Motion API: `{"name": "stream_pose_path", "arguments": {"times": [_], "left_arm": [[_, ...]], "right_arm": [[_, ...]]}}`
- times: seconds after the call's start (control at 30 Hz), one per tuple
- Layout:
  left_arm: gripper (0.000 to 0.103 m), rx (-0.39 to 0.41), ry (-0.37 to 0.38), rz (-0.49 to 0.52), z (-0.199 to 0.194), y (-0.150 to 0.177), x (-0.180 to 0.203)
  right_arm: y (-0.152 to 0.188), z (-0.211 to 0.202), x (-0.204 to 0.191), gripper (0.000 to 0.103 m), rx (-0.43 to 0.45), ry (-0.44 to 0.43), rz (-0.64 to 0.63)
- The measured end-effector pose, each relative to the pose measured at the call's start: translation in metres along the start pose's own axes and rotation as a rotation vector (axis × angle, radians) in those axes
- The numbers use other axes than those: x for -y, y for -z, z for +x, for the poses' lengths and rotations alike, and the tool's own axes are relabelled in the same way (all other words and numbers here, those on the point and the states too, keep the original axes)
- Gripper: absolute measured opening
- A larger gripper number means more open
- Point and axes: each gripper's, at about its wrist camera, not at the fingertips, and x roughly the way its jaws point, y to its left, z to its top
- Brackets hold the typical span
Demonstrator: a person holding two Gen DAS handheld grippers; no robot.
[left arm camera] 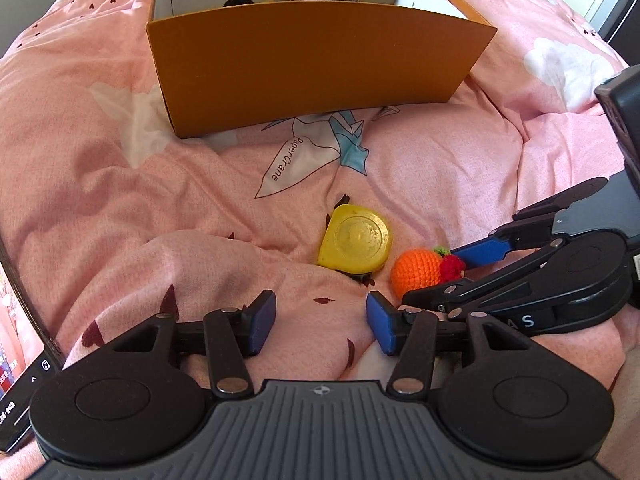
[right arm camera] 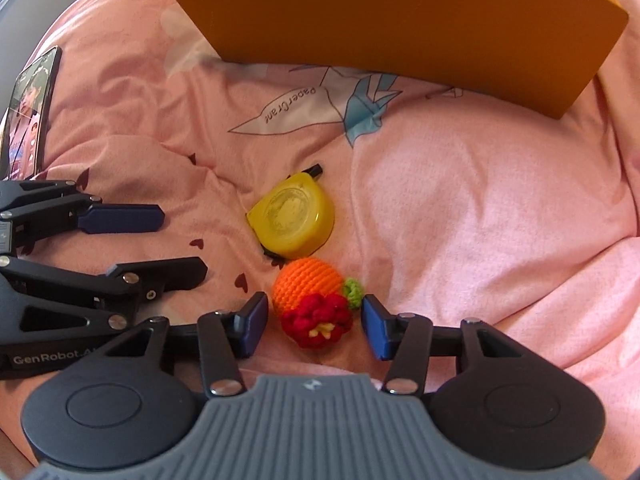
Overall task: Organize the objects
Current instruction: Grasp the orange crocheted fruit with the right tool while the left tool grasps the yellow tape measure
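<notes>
The right gripper [right arm camera: 314, 326] stands wide open around the crocheted fruit toy [right arm camera: 314, 304] on the pink bedspread [right arm camera: 480, 200], pads not touching it, beside the yellow tape measure [right arm camera: 292, 220], while the left gripper [left arm camera: 321, 322] gapes wide over bare cloth.

The orange box [right arm camera: 400, 20] is cut off by the top edge; its near wall hides a dark object [left arm camera: 239, 1]. The phone [left arm camera: 16, 384] is cropped at the left edge.
</notes>
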Motion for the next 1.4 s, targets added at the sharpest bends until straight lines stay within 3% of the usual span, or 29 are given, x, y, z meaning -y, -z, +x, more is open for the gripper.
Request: {"name": "stream_pose_path", "arguments": {"times": [0.27,0.6,0.8,0.9,0.97,1.2,1.4], "left_arm": [[0.062,0.015,0.003,0.041,-0.001,-0.003,0.005],[0.064,0.115,0.064,0.04,0.002,-0.041,0.008],[0.066,0.024,0.075,0.065,0.04,-0.051,0.007],[0.072,-0.031,0.132,0.067,0.052,-0.045,0.005],[0.072,-0.054,0.112,0.065,0.059,-0.043,0.005],[0.076,-0.066,0.098,0.061,0.072,-0.041,0.006],[0.062,-0.073,0.09,0.102,0.08,-0.043,0.013]], "right_arm": [[0.004,-0.002,-0.001,0.047,0.009,0.0,0.008],[-0.014,-0.043,0.023,0.047,0.18,0.127,0.027],[-0.021,-0.025,0.034,0.047,0.164,0.178,0.04],[-0.018,-0.016,0.036,0.048,0.149,0.17,0.052],[-0.019,-0.013,0.039,0.048,0.137,0.152,0.068],[-0.02,-0.004,0.036,0.048,0.117,0.163,0.052],[-0.019,0.0,0.035,0.049,0.107,0.169,0.036]]}}
